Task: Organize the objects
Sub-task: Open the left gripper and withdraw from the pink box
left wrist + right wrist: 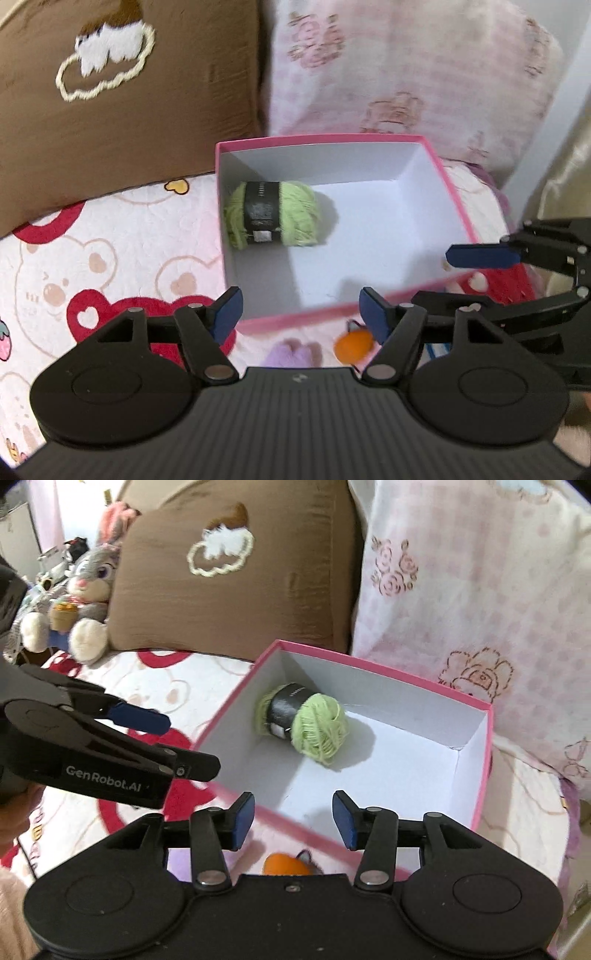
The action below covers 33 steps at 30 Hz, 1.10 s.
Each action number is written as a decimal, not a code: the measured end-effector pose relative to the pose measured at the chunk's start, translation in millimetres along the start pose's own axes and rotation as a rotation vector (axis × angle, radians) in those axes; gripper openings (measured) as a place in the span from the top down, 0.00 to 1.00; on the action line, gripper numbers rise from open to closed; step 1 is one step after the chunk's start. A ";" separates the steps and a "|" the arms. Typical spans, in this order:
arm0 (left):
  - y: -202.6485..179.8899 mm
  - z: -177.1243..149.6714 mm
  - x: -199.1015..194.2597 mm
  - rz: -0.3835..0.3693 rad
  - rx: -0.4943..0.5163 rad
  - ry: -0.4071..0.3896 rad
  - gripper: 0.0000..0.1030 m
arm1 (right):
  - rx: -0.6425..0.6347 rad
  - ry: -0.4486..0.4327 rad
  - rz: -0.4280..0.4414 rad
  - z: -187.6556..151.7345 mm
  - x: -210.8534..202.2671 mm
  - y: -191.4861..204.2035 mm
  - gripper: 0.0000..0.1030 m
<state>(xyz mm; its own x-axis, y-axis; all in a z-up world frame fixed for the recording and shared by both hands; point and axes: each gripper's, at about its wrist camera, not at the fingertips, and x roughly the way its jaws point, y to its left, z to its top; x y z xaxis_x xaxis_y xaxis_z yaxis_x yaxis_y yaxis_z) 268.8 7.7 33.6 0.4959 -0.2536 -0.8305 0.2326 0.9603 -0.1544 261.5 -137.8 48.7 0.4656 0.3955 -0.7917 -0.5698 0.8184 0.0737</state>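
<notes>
A pink box (456, 192) (487, 760) with a white inside stands open on the bed. A green yarn ball (273, 214) (306, 723) with a black band lies in its far left corner. My left gripper (301, 314) hangs open above the box's near rim, nothing between its blue pads. My right gripper (293, 818) is open too, over the near rim, and empty. In front of the box lie an orange toy (352, 345) (286, 864) and a purple plush piece (291, 352). The right gripper (461, 275) shows at the right of the left wrist view.
A brown cushion (122, 103) (229, 590) and a pink flowered pillow (406, 70) (480, 590) lean behind the box. A grey plush rabbit (85, 587) sits at the far left. The bedspread (110, 258) has bears and red hearts.
</notes>
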 end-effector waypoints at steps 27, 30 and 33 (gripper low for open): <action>-107.1 -121.2 -119.1 -0.074 0.268 0.018 0.25 | -0.071 -0.059 0.054 -133.4 -141.9 17.5 0.27; -109.7 -132.9 -112.1 -0.089 0.257 0.025 0.24 | -0.075 -0.077 0.062 -151.8 -141.4 22.0 0.26; -109.1 -142.8 -104.5 -0.109 0.235 0.027 0.23 | -0.078 -0.089 0.057 -170.0 -134.7 26.2 0.26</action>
<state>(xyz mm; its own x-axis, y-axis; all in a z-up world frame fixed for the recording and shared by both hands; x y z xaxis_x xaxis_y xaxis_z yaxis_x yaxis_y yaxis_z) 72.2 -54.0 60.8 0.4354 -0.3475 -0.8305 0.4731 0.8732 -0.1172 68.7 -240.4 54.3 0.4874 0.4786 -0.7303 -0.6463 0.7601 0.0667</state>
